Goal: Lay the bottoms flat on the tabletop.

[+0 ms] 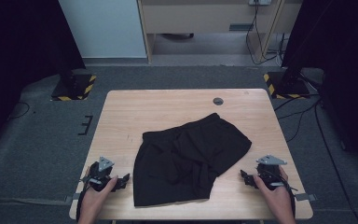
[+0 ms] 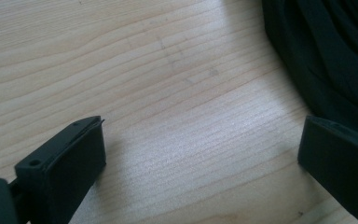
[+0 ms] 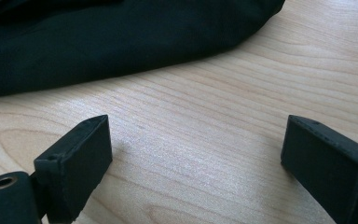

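A pair of black shorts lies crumpled in the middle of the wooden table. My left gripper rests on the table near the front left corner, just left of the shorts, jaws wide apart over bare wood. In the left gripper view the gripper is open, with the shorts at the upper right. My right gripper sits at the front right, a short way from the shorts. In the right gripper view the gripper is open with nothing between its jaws, and the shorts lie across the top.
A small round grommet sits in the table's far side. Black stands with yellow-striped bases flank the table on the grey floor. Cables run at the right. A cabinet stands behind.
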### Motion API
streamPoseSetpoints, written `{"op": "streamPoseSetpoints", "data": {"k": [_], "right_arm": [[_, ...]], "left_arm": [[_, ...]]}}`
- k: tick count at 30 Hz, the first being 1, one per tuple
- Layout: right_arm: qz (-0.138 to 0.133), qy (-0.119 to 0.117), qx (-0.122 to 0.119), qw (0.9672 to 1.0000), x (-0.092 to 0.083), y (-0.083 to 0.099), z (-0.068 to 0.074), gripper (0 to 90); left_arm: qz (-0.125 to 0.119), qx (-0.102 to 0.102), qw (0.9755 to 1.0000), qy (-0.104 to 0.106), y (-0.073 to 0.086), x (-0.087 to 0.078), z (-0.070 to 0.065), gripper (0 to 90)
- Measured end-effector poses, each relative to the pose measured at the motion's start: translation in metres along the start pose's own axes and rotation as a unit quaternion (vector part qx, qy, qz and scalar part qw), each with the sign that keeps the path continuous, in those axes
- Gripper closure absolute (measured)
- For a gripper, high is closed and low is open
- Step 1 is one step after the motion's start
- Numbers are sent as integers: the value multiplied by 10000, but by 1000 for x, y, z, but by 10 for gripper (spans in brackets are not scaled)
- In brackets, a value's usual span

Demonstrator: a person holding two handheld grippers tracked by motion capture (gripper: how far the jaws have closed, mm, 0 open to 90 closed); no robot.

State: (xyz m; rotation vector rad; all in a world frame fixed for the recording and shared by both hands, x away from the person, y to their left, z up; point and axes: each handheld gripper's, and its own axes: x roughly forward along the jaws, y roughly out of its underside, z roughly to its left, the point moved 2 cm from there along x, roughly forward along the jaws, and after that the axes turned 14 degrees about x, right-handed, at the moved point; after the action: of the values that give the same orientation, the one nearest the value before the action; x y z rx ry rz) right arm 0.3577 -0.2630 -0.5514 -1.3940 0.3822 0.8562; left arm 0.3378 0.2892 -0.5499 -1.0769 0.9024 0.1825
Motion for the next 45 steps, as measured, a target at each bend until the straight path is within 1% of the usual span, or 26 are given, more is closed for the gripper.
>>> {"op": "streamPoseSetpoints", "data": {"k": [2,5,7,9,12,14,16,18,20,21,23,24,25,26,27,28,29,31,34,36,37,39,41,42,44,45], "right_arm": [[4,-2,10,10000,0,0,0,88],[0,4,3,10000,0,0,0,88],[-1,4,1,10000,0,0,0,88],[0,2,2,10000,0,0,0,87],[1,2,2,10000,0,0,0,87],[1,1,2,10000,0,0,0,87],[0,2,1,10000,0,0,0,87],[6,-2,12,10000,0,0,0,87],[5,-3,12,10000,0,0,0,87],[1,1,2,10000,0,0,0,87],[2,4,2,10000,0,0,0,87],[0,4,2,10000,0,0,0,86],[0,4,2,10000,0,0,0,87],[1,6,3,10000,0,0,0,86],[0,7,2,10000,0,0,0,86],[5,4,14,10000,0,0,0,86],[-1,8,2,10000,0,0,0,86],[0,8,4,10000,0,0,0,86],[4,1,3,10000,0,0,0,85],[8,-5,2,10000,0,0,0,83],[10,-9,2,10000,0,0,0,83],[10,-8,2,10000,0,0,0,83],[10,-9,3,10000,0,0,0,83],[10,-9,3,10000,0,0,0,83],[16,-14,14,10000,0,0,0,83],[17,-14,14,10000,0,0,0,83]], "left_arm": [[-22,-25,10000,40,-1,-3,-1,50],[-284,-109,9994,164,-7,-12,-7,60],[-378,-46,9989,263,-11,-15,-14,65],[-428,101,9984,369,-17,-16,-25,68],[-538,115,9969,561,-24,-15,-36,67],[-474,255,9963,675,-26,-12,-43,83],[-455,345,9960,690,-27,-12,-46,122],[-477,341,9951,800,-28,-11,-48,171],[-412,402,9945,875,-28,-10,-50,264],[-410,394,9944,895,-28,-10,-50,282],[-466,369,9935,970,-30,-10,-51,372],[-404,378,9939,958,-31,-10,-51,397],[-336,399,9935,1009,-31,-10,-53,461],[-272,406,9940,982,-31,-9,-53,500],[-233,453,9946,901,-32,-9,-53,539],[-217,523,9950,822,-32,-9,-52,603],[-213,484,9954,798,-32,-8,-51,640],[-198,529,9952,803,-31,-8,-49,748],[-236,525,9960,677,-32,-11,-47,815],[-293,501,9972,481,-32,-12,-46,792],[-293,506,9975,392,-32,-11,-46,737],[-212,445,9985,237,-31,-7,-45,530],[-193,325,9989,284,-30,0,-44,367],[-146,325,9988,322,-30,2,-44,322],[-48,351,9987,375,-29,6,-45,283],[-93,353,9985,407,-29,7,-45,280]]}}
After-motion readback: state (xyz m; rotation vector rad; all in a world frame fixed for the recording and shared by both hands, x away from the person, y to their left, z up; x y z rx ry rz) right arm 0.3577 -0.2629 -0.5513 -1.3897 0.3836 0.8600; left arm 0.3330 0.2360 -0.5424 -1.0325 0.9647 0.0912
